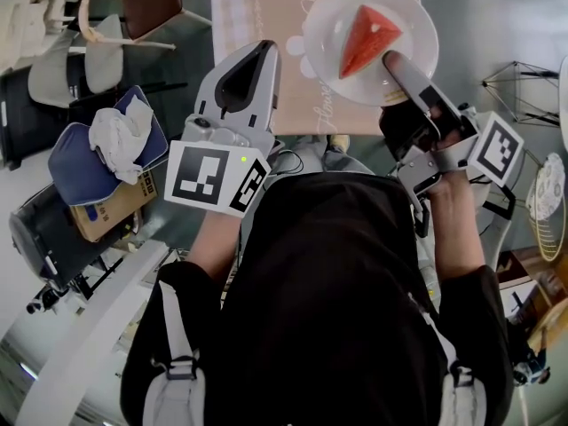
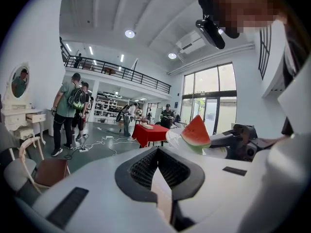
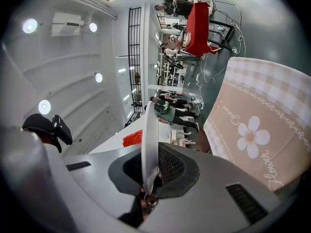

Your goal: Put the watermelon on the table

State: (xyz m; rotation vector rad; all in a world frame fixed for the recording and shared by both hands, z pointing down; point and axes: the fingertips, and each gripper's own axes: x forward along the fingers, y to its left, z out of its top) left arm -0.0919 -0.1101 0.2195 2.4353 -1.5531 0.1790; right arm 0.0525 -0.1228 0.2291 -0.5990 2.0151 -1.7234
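A red wedge of watermelon (image 1: 368, 38) lies on a white plate (image 1: 415, 11) held over the edge of the table's beige flowered cloth (image 1: 257, 16). My right gripper (image 1: 395, 60) is shut on the plate's near rim. In the right gripper view the plate (image 3: 149, 140) stands edge-on between the jaws, with a bit of the watermelon (image 3: 132, 138) behind it and the cloth (image 3: 262, 120) to the right. My left gripper (image 1: 253, 51) hangs left of the plate, jaws together and empty. The left gripper view shows the watermelon (image 2: 197, 132), the plate (image 2: 172, 137) and the right gripper (image 2: 243, 142).
Chairs (image 1: 133, 16) stand left of the table. A blue cushion with a white cloth (image 1: 106, 140) and a cardboard box (image 1: 111, 207) lie at the left. A wire-frame stand (image 1: 524, 87) is at the right. People (image 2: 68, 110) and a red table (image 2: 150, 132) are farther off.
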